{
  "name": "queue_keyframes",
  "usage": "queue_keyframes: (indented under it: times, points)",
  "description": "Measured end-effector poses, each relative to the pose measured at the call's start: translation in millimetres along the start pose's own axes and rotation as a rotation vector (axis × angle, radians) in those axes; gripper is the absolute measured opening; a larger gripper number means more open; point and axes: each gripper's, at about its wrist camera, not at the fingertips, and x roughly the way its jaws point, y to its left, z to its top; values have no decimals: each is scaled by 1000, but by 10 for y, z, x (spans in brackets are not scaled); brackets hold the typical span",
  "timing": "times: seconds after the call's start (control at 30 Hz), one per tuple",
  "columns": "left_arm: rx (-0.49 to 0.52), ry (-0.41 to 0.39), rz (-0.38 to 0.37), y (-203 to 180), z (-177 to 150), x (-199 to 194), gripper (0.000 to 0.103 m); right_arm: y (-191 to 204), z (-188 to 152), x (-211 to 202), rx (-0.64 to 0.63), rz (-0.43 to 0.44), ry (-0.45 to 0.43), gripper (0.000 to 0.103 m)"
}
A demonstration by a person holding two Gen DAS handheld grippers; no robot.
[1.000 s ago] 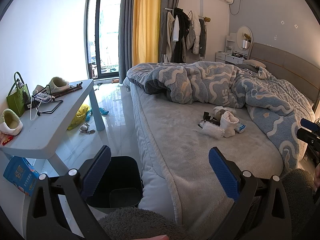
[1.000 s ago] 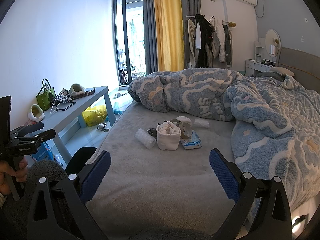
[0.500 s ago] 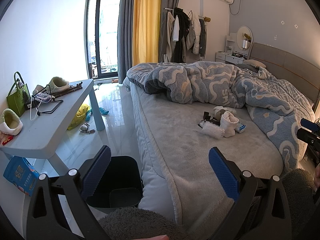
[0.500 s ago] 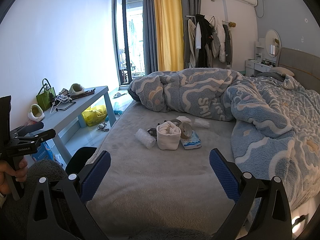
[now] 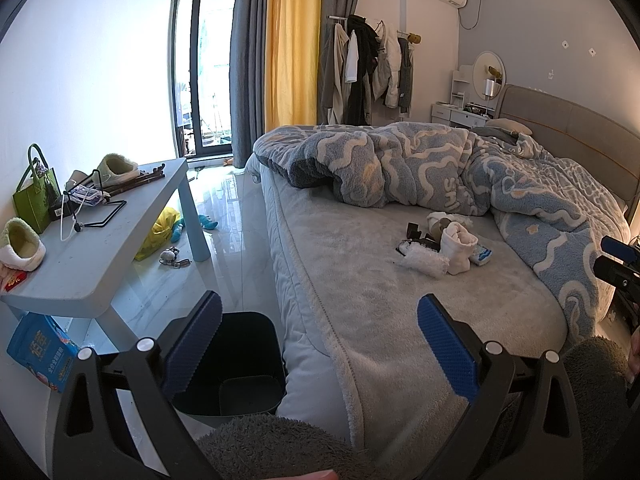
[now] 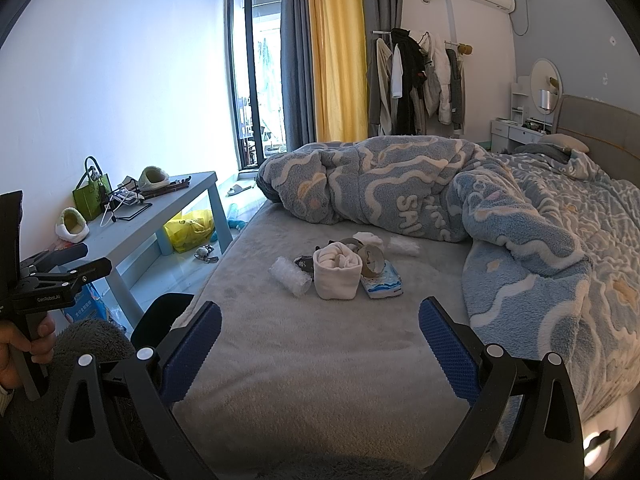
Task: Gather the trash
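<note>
— Where is the trash?
— The small heap of white wrappers, cardboard rolls and a blue tissue pack [image 6: 344,266] lies mid-frame on the grey fleece bed [image 6: 320,360], above my right gripper [image 6: 320,344].
— Your jaws?
— Both wide, empty. My left gripper [image 5: 318,342] hangs over the black plastic bin [image 5: 244,364], lower left.
— Any writing?
— "GenRobot.AI" on my left gripper's body.

A wide strip of bare grey bed [image 6: 304,360] is lying open between the right hand-held gripper [image 6: 320,344] and the trash pile [image 6: 340,268], with nothing standing on it. The bunched duvet [image 6: 400,192] is rising just behind the pile and is closing the right side too. The black bin [image 5: 236,364] is sitting on the floor against the bed edge, its mouth open. The tabletop [image 5: 100,248] is narrowing the floor passage beside it.
</note>
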Motion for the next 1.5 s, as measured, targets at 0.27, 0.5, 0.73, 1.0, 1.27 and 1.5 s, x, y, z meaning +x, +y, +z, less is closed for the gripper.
queue_keyframes:
  times: [0.27, 0.5, 0.73, 1.0, 1.27, 1.5]
  points:
    - [0, 0, 0, 0, 0, 1, 100, 3, 0, 3, -1, -1, 0, 100]
    - [0, 1, 0, 0, 2, 2, 100, 10, 0, 5, 0, 0, 1, 100]
    - [1, -1, -1, -1, 1, -1, 100, 13, 0, 11, -1, 0, 2, 100]
    - [29, -3, -19, 0, -28, 27, 100, -14, 135, 13, -10, -14, 13, 100]
    - [17, 20, -94, -35, 133, 222, 99, -78, 214, 247, 27, 22, 54, 98]
    - [66, 45, -160, -175, 277, 433, 98, -116, 341, 609, 39, 86, 112, 88]
